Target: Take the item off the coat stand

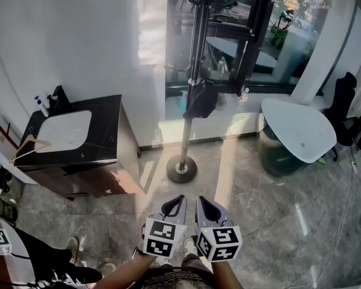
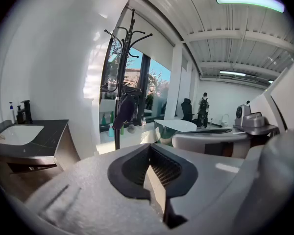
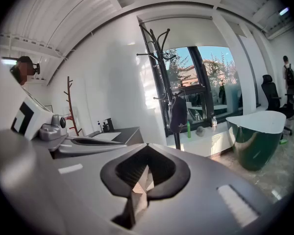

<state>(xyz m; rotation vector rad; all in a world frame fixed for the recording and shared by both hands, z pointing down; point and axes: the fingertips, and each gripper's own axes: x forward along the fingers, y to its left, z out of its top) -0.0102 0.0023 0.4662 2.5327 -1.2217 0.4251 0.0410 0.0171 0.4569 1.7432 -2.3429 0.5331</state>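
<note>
A black coat stand rises in front of the window, its round base on the marble floor. A dark item hangs about halfway up the pole; it also shows as the dark item in the left gripper view and the dark item in the right gripper view. My left gripper and right gripper are side by side low in the head view, well short of the stand. Both point toward it. Left gripper and right gripper have their jaws together with nothing between them.
A black vanity with a white sink stands left of the stand, with a wooden hanger at its edge. A white-topped green table and an office chair are at the right. A person's legs show at the lower left.
</note>
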